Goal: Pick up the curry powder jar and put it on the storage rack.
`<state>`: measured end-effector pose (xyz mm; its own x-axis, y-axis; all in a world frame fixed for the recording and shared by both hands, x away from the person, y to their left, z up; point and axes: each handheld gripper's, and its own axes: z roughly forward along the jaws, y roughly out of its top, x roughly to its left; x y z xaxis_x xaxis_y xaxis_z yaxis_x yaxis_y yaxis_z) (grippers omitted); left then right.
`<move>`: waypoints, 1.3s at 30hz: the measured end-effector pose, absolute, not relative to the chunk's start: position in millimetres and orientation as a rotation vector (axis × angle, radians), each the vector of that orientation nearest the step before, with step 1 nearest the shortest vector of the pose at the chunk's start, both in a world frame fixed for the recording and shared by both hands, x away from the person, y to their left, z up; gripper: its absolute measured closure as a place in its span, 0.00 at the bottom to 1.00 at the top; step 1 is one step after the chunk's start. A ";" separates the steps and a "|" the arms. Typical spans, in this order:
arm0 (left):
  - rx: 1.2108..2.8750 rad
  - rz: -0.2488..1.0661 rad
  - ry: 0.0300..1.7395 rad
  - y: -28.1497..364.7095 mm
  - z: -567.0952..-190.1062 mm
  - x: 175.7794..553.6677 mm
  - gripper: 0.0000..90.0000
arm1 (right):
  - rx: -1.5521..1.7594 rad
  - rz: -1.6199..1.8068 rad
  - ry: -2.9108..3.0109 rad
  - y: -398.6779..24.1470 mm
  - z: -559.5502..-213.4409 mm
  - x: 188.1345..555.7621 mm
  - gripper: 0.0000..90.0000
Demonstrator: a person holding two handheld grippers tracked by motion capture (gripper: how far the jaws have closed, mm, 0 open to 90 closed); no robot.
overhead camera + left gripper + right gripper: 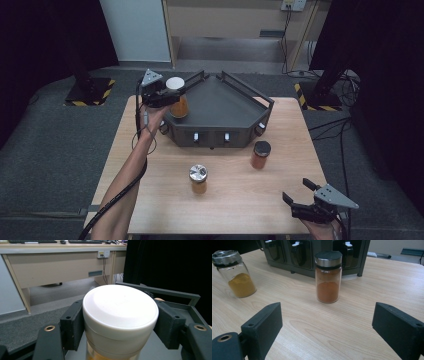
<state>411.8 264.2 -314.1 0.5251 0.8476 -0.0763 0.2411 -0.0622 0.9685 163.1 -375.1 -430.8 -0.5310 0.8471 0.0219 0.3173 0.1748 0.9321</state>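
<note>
At the back left of the wooden surface (pixel 235 200), the left gripper (pixel 167 96) is clamped on a white-lidded jar (pixel 176 97) with orange contents, holding it upright at the left corner of the dark grey tray (pixel 225 100). In the left gripper view the two black jaws press against opposite sides of the jar (pixel 120 320) just under its wide white cap, with the tray's raised rail (pixel 172 293) behind it. Whether the jar's base rests on the tray floor or hangs just above it is hard to tell, since the gripper hides the bottom.

The tray is a many-sided box standing at the far middle of the surface, with small white-tipped fittings along its front wall (pixel 312 255).

Two more jars stand upright on the bare wood in front of it. One with a silver lid (pixel 198 179) and yellow powder is near the middle; one with a dark lid (pixel 260 154) and orange-red powder stands to its right, closer to the tray. They are well apart from each other.

The right gripper (pixel 300 196) hovers near the front right corner, jaws spread wide with nothing between them. In the right gripper view the dark-lidded jar (pixel 328 277) stands ahead between the open jaws, well beyond them, and the silver-lidded one (pixel 235 273) is off to the upper left.
</note>
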 end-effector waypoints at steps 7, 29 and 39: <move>1.608 0.652 0.956 259.7 -318.6 413.6 0.36 | 1.092 1.347 1.942 -375.4 -430.9 163.1 0.10; 1.589 0.674 0.956 254.0 -331.4 412.6 0.35 | 1.085 1.348 1.944 -375.2 -430.8 162.7 0.10; 1.551 0.687 0.970 253.2 -330.0 408.8 0.18 | 1.083 1.350 1.944 -375.5 -430.8 162.8 0.10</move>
<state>408.8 253.2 -330.0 0.4919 0.8672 -0.0768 0.2154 -0.0358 0.9759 162.8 -375.5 -430.8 -0.5365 0.8437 0.0180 0.3117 0.1784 0.9333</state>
